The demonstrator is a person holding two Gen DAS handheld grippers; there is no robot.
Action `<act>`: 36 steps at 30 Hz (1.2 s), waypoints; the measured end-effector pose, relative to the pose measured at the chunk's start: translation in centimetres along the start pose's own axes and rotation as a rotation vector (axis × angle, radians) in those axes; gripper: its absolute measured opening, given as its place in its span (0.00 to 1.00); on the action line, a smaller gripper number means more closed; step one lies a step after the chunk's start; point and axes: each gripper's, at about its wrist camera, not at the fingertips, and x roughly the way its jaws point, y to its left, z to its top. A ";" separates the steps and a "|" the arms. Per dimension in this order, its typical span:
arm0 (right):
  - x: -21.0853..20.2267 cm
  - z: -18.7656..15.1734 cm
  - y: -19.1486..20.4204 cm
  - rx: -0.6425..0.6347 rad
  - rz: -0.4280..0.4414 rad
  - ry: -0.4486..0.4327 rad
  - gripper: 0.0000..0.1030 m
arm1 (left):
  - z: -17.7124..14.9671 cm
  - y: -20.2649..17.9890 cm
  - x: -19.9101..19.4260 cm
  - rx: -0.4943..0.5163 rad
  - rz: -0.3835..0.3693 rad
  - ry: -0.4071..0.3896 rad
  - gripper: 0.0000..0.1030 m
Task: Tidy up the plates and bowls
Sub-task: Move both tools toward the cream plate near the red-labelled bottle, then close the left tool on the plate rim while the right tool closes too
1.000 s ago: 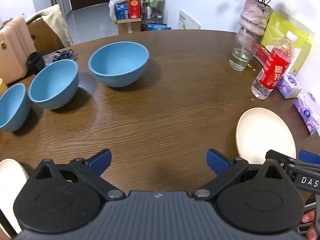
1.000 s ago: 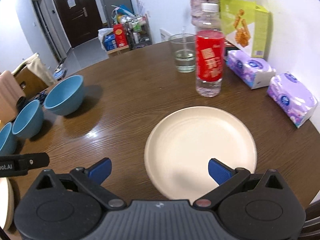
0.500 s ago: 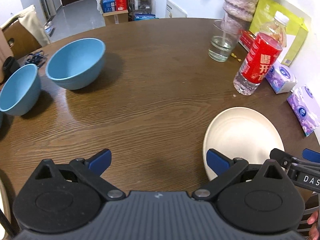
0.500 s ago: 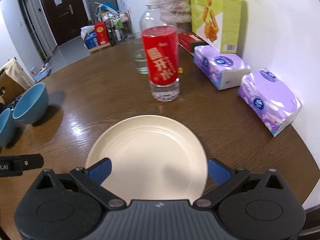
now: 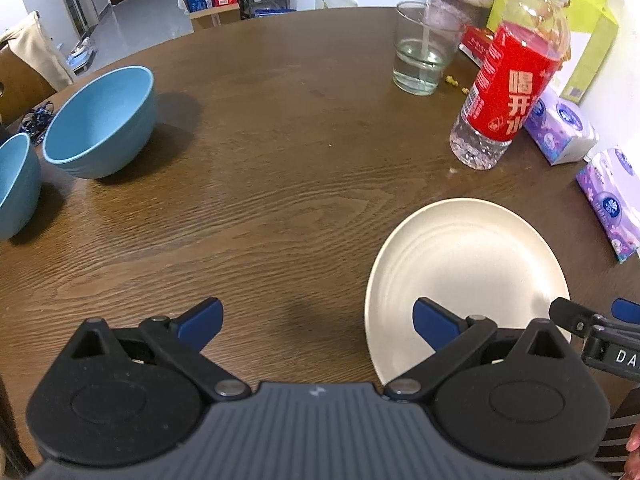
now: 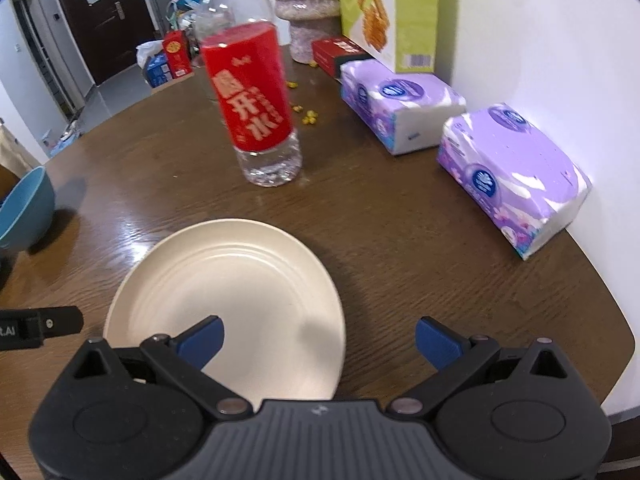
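your left gripper (image 5: 316, 318) hangs over the brown wooden table (image 5: 280, 184) with its blue-tipped fingers spread wide and nothing between them; its right fingertip sits over the near left edge of the cream plate (image 5: 468, 268), the left one over bare wood. your right gripper (image 6: 318, 338) is also spread wide and empty, its left fingertip above the near part of the same plate (image 6: 228, 292) and its right fingertip over bare table beside it (whether either tip touches the plate you cannot tell from these views). the plate lies flat near the table's front edge, on your right side. just behind it stands a water bottle with a red label (image 6: 250, 92), upright and apart from the plate. further back is a drinking glass (image 5: 420, 50) with some water in it, and a few small yellow crumbs (image 6: 306, 114) lie on the wood near the bottle. to the right of the plate, along the wall, two purple tissue packs (image 6: 512, 172) sit one behind the other, with a green box (image 6: 386, 12) and a red box (image 6: 334, 54) beyond them. far to the left, well apart from the plate, a large blue bowl (image 5: 100, 120) stands upright, and a second blue bowl (image 5: 16, 184) sits just beside it at the edge of the left view. the tip of your right gripper's finger shows at the lower right of the left camera.
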 end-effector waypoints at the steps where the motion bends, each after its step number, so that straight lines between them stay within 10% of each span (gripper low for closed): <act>1: 0.1 0.0 -0.2 0.007 0.006 0.007 0.95 | 0.0 -0.1 0.2 0.002 -0.002 0.004 1.00; 8: 1.1 0.3 -1.0 0.028 0.037 0.062 0.84 | 0.3 -0.9 1.2 0.022 -0.015 0.042 0.98; 36: 3.2 0.3 -2.4 0.093 0.111 0.156 0.13 | 1.2 -2.2 4.5 0.023 -0.041 0.147 0.36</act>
